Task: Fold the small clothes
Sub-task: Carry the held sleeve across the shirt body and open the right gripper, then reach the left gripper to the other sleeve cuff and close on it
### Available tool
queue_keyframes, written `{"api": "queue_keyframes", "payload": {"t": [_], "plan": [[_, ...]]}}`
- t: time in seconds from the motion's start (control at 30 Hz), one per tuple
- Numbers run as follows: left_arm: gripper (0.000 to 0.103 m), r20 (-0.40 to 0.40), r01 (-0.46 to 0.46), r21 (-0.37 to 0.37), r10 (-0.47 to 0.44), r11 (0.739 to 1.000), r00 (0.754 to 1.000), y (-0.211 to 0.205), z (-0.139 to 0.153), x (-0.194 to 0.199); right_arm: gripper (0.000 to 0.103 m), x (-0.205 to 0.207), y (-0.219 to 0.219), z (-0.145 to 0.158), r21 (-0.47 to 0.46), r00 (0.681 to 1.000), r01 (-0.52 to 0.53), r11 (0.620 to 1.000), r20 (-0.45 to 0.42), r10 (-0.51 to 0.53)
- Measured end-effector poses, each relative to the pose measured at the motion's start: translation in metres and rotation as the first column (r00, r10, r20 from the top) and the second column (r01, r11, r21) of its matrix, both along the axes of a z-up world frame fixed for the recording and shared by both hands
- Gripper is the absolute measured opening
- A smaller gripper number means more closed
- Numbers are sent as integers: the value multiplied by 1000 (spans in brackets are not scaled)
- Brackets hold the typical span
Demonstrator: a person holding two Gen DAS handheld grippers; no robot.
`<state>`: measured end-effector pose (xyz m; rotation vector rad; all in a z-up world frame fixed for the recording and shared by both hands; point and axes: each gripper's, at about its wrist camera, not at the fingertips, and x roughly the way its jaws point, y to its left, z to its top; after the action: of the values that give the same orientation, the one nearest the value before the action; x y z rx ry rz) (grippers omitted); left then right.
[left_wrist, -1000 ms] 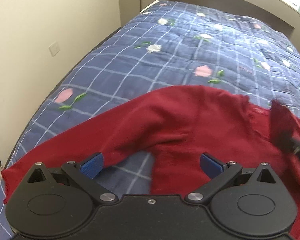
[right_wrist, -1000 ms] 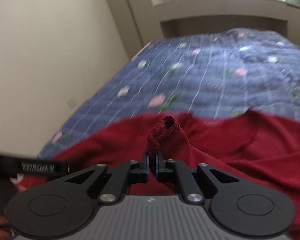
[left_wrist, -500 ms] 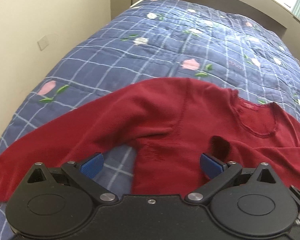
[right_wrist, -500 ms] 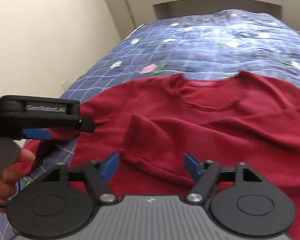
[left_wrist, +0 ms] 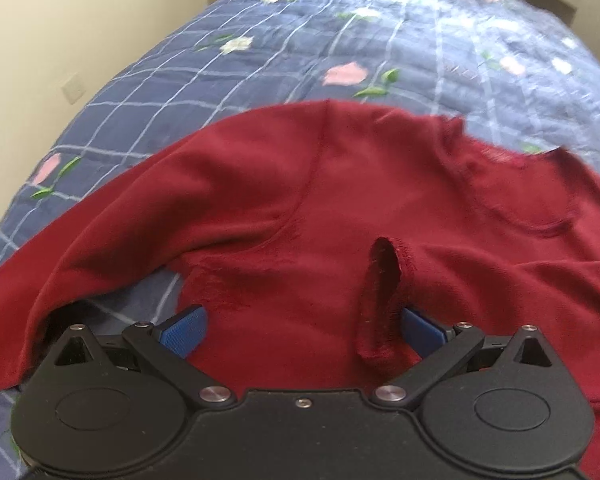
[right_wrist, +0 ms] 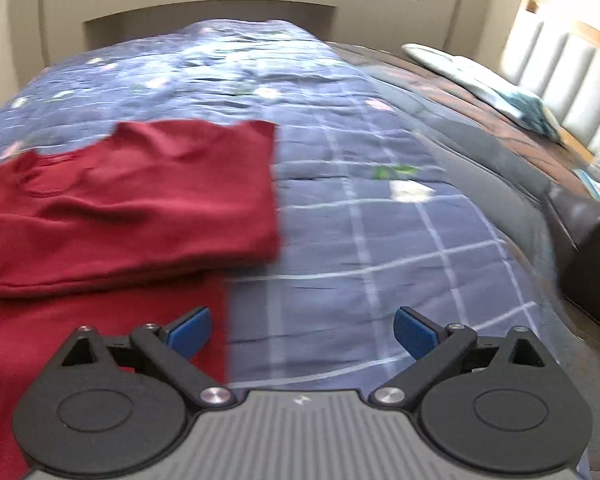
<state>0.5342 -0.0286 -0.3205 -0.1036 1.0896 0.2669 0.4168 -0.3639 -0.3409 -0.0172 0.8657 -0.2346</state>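
Observation:
A dark red long-sleeved sweater [left_wrist: 340, 200] lies flat on a blue checked floral quilt [left_wrist: 340, 32]. One sleeve is folded across its chest, and the cuff [left_wrist: 384, 292] stands up just inside the right finger of my left gripper [left_wrist: 302, 328]. That gripper hovers low over the sweater's body, open, its pads not pressing anything. The other sleeve [left_wrist: 140, 220] stretches out to the left. In the right wrist view the sweater [right_wrist: 140, 200] fills the left side. My right gripper [right_wrist: 302, 332] is over its right edge and the bare quilt [right_wrist: 380, 240], jaws opening with nothing between them.
A cream wall with a socket [left_wrist: 70, 87] runs along the bed's left side. To the right are a brown sheet, a pillow [right_wrist: 480, 80] and a padded headboard [right_wrist: 560, 80]. A window ledge stands beyond the far end of the bed.
My right gripper let go of the sleeve cuff, opened wide and swung right off the sweater. The sleeve now lies across the chest. My left gripper came lower and closer over the sweater.

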Motion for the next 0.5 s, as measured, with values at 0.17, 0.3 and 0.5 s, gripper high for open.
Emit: {"api": "queue_keyframes", "payload": {"t": [0.17, 0.3, 0.5], "plan": [[103, 3, -6, -12, 6, 1000, 1000, 6, -3, -3, 98, 18, -6, -9, -15, 998, -19, 1000, 51, 20], [103, -5, -33, -3, 33, 999, 999, 6, -1, -7, 88, 32, 2, -6, -40, 992, -60, 997, 113, 64], [103, -26, -53, 36, 54, 998, 998, 10, -4, -12, 45, 40, 7, -8, -61, 983, -127, 990, 124, 133]]}}
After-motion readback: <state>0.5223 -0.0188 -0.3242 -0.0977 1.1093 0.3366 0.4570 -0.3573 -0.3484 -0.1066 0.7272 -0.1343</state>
